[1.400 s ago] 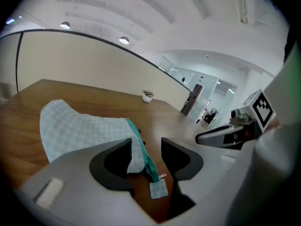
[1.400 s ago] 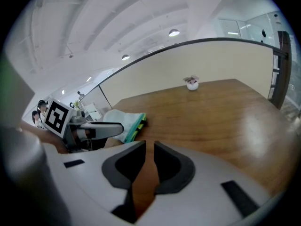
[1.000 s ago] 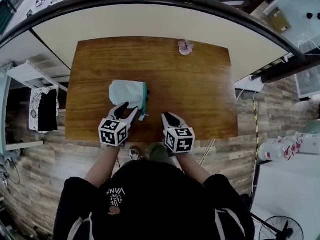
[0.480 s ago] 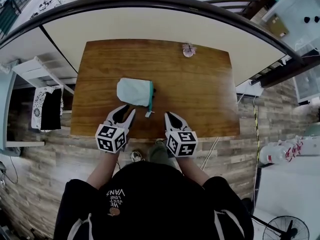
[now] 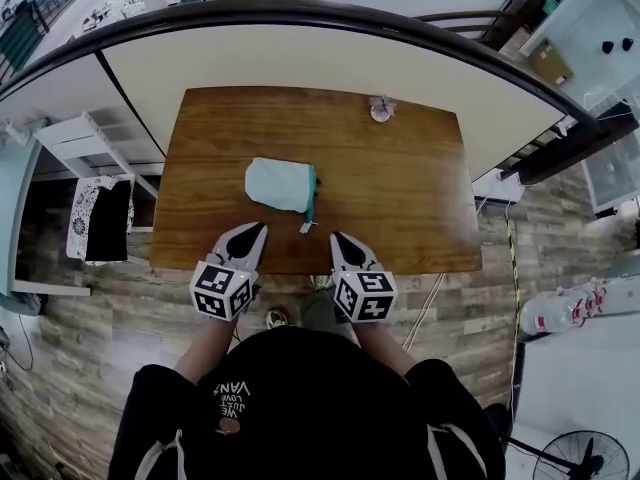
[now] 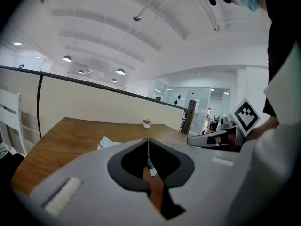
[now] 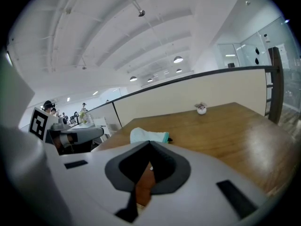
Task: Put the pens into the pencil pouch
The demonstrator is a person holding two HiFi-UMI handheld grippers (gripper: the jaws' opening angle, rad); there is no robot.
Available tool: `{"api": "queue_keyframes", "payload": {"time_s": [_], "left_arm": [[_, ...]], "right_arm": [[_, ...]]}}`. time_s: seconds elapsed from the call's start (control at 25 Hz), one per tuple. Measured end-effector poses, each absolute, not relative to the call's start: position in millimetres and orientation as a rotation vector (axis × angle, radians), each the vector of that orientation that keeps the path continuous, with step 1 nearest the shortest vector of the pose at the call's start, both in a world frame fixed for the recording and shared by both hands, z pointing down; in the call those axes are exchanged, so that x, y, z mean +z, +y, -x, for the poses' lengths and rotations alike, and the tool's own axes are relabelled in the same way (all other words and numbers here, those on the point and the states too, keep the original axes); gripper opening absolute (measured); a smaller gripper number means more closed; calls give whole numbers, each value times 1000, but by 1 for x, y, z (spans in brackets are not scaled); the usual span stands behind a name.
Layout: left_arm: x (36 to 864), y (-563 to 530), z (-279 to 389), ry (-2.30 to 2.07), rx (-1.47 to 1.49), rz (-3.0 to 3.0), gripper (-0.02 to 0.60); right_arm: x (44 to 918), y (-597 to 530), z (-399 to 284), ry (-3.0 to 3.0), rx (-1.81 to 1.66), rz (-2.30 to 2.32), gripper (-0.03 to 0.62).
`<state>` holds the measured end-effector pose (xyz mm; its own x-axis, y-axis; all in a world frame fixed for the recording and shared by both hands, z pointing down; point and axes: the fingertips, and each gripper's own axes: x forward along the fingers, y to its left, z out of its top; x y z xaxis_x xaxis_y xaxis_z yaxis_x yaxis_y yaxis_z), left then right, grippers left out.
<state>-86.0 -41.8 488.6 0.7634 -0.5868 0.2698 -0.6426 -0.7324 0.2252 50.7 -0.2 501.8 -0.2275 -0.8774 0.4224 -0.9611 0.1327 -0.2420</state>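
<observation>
your left gripper is at the lower middle of the head view, over the near edge of the wooden table. its jaws have just been closing and are now together, with nothing between them. your right gripper is beside it on the right, its jaws also pressed together and empty. the pencil pouch lies flat on the table just above the two tips, apart from both, with its teal zipper edge on the right side. a small plant pot stands near the table's upper edge.
</observation>
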Motion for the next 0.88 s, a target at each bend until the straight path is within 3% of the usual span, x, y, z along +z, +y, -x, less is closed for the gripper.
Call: {"api": "queue_keyframes", "payload": {"time_s": [0.88], "left_arm": [[497, -9, 111, -952, 264, -2639, 12]], "right_arm": [[506, 16, -28, -2222, 671, -1772, 12]]}}
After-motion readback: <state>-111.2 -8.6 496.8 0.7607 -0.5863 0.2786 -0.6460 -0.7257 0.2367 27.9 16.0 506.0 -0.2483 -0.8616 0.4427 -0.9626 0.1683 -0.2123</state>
